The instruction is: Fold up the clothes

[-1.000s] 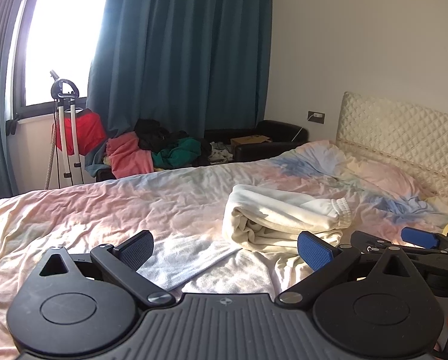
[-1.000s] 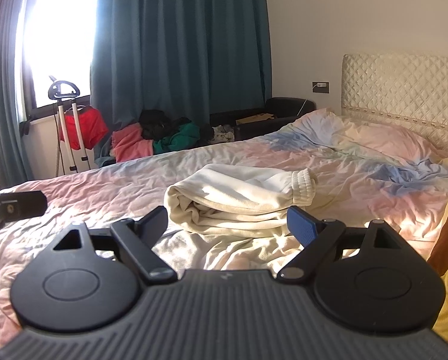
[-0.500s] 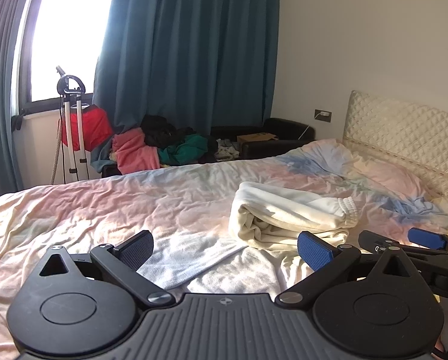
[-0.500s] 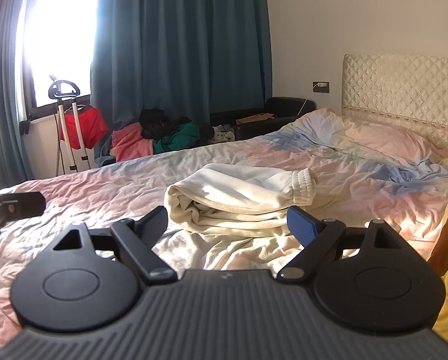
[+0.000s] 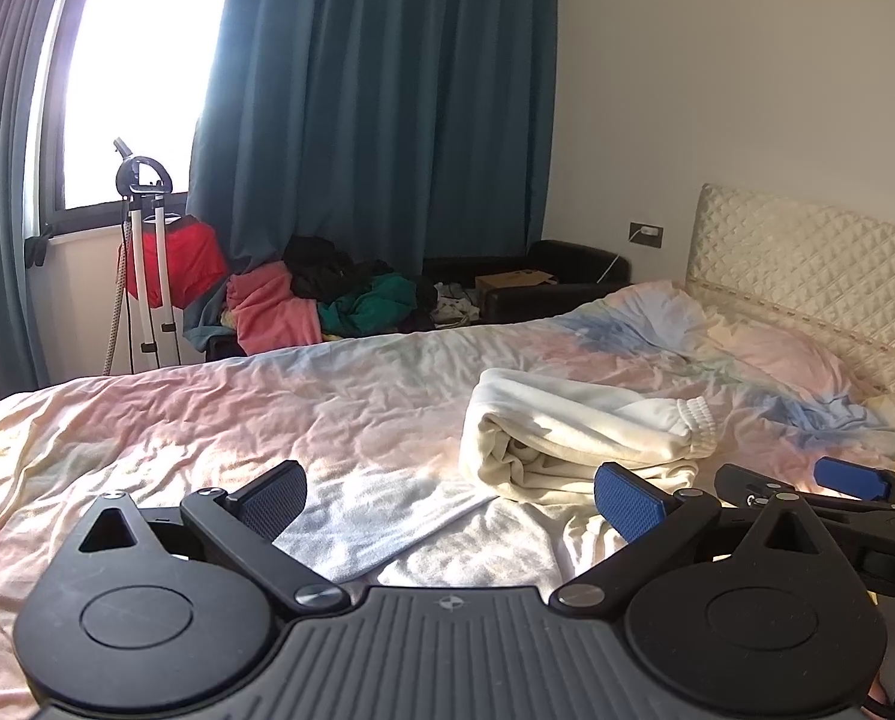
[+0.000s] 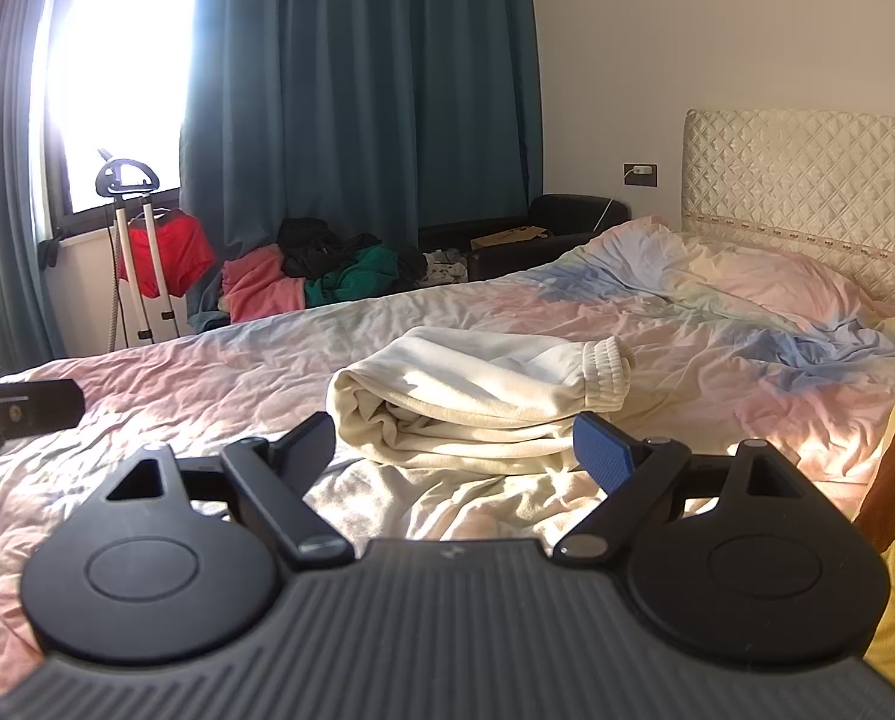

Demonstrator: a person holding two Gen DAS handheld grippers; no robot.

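Bedroom, rumpled pastel bed (image 5: 219,420) in sunlight. Left tool (image 5: 450,495) spread wide, nothing between its pads, hovering over the sheet. Right tool (image 6: 453,447) also wide and empty (its blue pad shows at the left view's right edge). Just past both, a folded cream garment (image 6: 477,396) lies mid-bed, ribbed cuff toward the quilted headboard (image 6: 807,174). Beyond the bed: clothes pile (image 5: 327,300), garment steamer (image 5: 147,264), teal curtains (image 5: 375,96), bright window (image 5: 141,60).
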